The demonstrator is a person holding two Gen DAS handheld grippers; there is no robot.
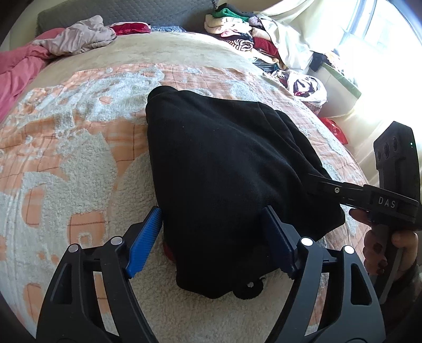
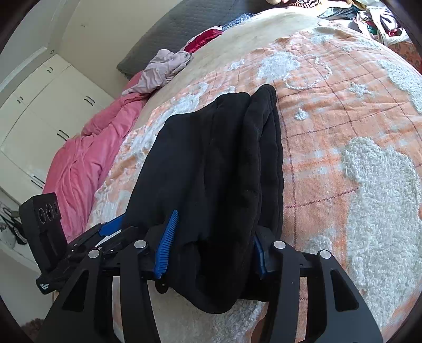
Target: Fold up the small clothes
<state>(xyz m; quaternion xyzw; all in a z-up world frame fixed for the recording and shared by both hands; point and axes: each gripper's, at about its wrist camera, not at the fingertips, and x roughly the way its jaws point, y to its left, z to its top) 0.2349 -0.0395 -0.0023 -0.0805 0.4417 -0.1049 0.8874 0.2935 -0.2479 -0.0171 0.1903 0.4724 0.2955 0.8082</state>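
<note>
A black fleece garment (image 1: 224, 163) lies folded into a thick bundle on the orange and white blanket (image 1: 66, 147); it also shows in the right wrist view (image 2: 219, 163). My left gripper (image 1: 213, 219) is open, its blue pads straddling the garment's near end. My right gripper (image 2: 213, 237) is open around the bundle's near end, cloth bulging between the pads. The right gripper also shows at the right of the left wrist view (image 1: 313, 184), its tips at the garment's right edge. The left gripper's blue finger (image 2: 112, 227) shows at the lower left of the right wrist view.
A pink quilt (image 2: 79, 163) and a mauve garment (image 1: 84, 34) lie at the bed's far left. A heap of mixed clothes (image 1: 245, 34) sits at the far right by a bright window. White wardrobes (image 2: 44, 105) stand beyond the bed. A grey headboard (image 2: 184, 23) is behind.
</note>
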